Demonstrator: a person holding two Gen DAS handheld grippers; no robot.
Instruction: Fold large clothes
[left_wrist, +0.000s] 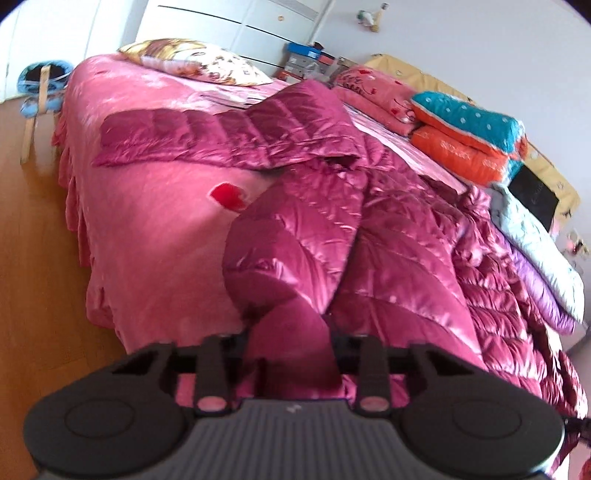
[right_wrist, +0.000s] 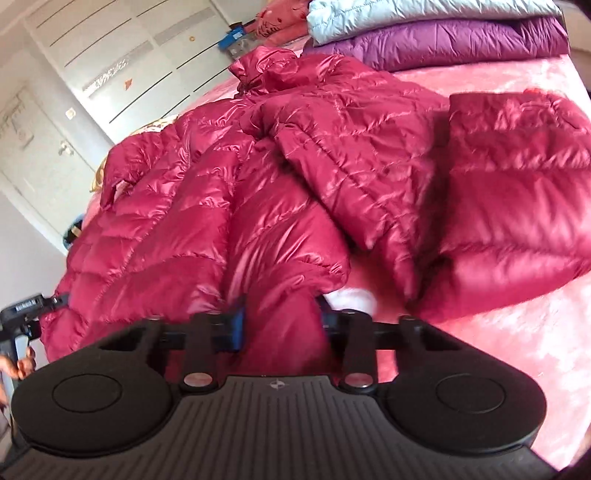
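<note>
A shiny magenta down jacket (left_wrist: 388, 229) lies spread on a pink bed (left_wrist: 155, 221); one sleeve (left_wrist: 192, 136) stretches flat to the left. My left gripper (left_wrist: 291, 332) is shut on a bunched fold of the jacket at its near edge, which hides the fingertips. In the right wrist view the same jacket (right_wrist: 332, 155) lies crumpled across the bed (right_wrist: 498, 332), a sleeve (right_wrist: 517, 192) folded at the right. My right gripper (right_wrist: 280, 317) is shut on a jacket fold between its blue pads (right_wrist: 238, 325).
Folded purple and pale blue jackets (right_wrist: 424, 33) are stacked at the bed's far side. Pillows and folded orange-teal blankets (left_wrist: 469, 136) lie along the headboard. A wooden floor (left_wrist: 33, 277) runs left of the bed. A white wardrobe (right_wrist: 110, 66) stands beyond.
</note>
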